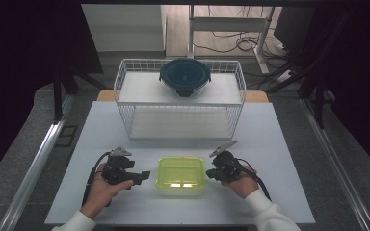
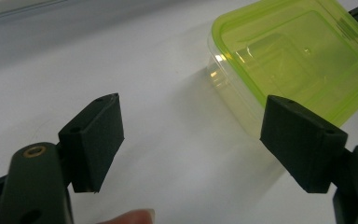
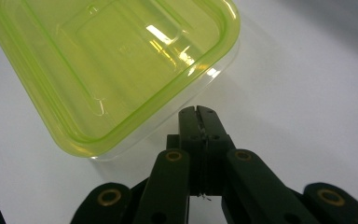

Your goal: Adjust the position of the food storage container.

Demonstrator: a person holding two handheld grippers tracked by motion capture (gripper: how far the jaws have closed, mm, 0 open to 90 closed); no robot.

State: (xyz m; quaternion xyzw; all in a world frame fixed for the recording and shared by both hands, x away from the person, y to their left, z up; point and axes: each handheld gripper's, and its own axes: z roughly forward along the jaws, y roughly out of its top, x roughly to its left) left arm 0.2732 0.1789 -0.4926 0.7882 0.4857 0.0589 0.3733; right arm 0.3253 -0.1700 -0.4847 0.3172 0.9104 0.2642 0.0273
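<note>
Dim room clutter surrounds a white table (image 1: 101, 192), where a lime-lidded clear container (image 1: 181, 175) sits near the front edge at mid-width. Embossed marks on its lid are too faint to read. Beside it the left gripper (image 2: 191, 140) stands wide and empty; the right gripper (image 3: 198, 122) is pinched closed on nothing. Behind, a wire rack (image 1: 125, 77) carries a dark-lidded round bowl (image 1: 185, 76).

No readable text, labels, brands or numbers; embossed mark on green lid (image 3: 121, 49) illegible.
</note>
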